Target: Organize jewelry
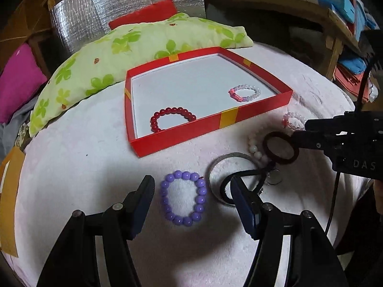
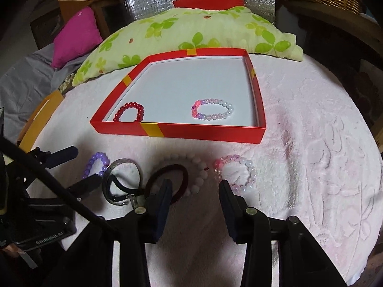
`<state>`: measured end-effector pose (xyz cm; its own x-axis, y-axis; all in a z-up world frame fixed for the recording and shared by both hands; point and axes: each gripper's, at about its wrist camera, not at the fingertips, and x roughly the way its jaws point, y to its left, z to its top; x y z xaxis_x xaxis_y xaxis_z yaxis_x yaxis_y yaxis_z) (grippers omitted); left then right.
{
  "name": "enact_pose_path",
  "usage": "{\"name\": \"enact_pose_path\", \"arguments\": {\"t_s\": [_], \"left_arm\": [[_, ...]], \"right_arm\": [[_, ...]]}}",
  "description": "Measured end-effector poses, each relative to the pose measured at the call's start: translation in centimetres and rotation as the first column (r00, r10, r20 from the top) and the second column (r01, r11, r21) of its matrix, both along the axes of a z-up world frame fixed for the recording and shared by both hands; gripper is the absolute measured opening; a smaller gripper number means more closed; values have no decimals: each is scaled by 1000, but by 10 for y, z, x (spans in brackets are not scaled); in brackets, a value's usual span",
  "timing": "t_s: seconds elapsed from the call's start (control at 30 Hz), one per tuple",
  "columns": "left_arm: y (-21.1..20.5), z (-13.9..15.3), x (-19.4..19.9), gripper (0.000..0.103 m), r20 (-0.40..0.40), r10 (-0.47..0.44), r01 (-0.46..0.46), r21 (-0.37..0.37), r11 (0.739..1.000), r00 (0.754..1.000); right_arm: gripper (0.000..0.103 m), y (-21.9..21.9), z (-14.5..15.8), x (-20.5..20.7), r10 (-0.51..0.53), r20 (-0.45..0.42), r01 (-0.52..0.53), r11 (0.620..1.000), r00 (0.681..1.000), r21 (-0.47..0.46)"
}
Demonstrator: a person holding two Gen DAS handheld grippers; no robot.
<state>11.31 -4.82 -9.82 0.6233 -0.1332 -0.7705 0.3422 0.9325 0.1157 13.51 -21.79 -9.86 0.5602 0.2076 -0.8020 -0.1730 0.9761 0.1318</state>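
**Desk editor:** What am I looking at?

**Operator:** I'm holding my left gripper (image 1: 191,201) partly open above the pale pink blanket (image 2: 311,143), its fingers straddling the purple bead bracelet (image 1: 183,197) without touching it. My right gripper (image 2: 195,196) is hovering near the white bead bracelet (image 2: 197,179) and the dark red bangle (image 2: 178,184), jaws narrower and gripping nothing.

**Desk editor:** And the tray?

**Operator:** The red box lid (image 1: 215,125) is lying farther back, holding a red bead bracelet (image 1: 172,117) on the left and a pink-and-clear one (image 1: 244,92) on the right. A silver bangle (image 1: 216,167), a black strap (image 1: 246,174) and a pink-white bracelet (image 2: 235,173) are waiting outside.
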Motion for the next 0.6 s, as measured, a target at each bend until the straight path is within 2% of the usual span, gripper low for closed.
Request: {"name": "enact_pose_path", "arguments": {"t_s": [0.1, 0.17, 0.27, 0.43, 0.53, 0.6], "left_arm": [[3, -1, 4, 67, -20, 6, -6, -33, 999, 1000], [3, -1, 6, 67, -25, 4, -5, -46, 999, 1000], [2, -3, 7, 67, -24, -3, 3, -36, 999, 1000], [-1, -7, 7, 67, -37, -13, 13, -20, 1000, 999], [0, -6, 8, 67, -35, -13, 12, -25, 1000, 999], [2, -3, 8, 67, -28, -18, 17, -48, 999, 999]], "right_arm": [[41, 1, -3, 5, -5, -13, 5, 1000, 1000, 13], [38, 4, -7, 8, 2, -28, -2, 1000, 1000, 15], [35, 8, -12, 12, 9, -51, -8, 1000, 999, 13], [18, 16, -16, 13, 26, -51, -28, 999, 998, -33], [17, 19, -14, 12, 33, -35, -35, 998, 999, -57], [5, 18, -11, 11, 29, -21, -30, 998, 999, -63]]}}
